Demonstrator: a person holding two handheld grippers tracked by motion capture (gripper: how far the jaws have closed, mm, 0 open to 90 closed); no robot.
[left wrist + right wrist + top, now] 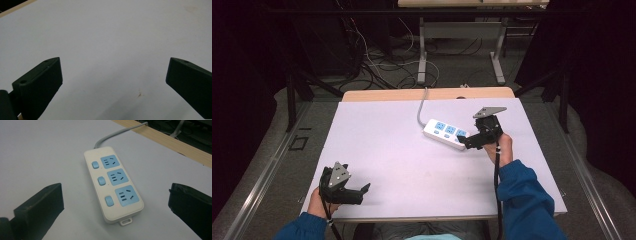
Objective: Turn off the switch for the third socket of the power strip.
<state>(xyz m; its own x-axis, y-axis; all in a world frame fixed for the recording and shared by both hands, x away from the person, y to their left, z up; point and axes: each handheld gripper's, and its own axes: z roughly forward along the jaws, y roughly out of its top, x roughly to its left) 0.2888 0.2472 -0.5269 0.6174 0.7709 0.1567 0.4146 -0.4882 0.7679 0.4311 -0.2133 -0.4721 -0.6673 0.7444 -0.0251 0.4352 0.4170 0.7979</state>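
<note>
Power strip on white table, far right; both grippers spread, empty.
Strip: white body, three blue sockets, three blue switches, grey cord toward far wooden edge. Right gripper at its near end; left gripper near front-left edge. Dark room, floor cables beyond.

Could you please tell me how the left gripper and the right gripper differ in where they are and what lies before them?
The left gripper sits near the table's front-left edge; the right gripper is farther out, at the power strip's near end. Only bare white table lies between the left's jaws; the strip lies between the right's. Both are open.
</note>
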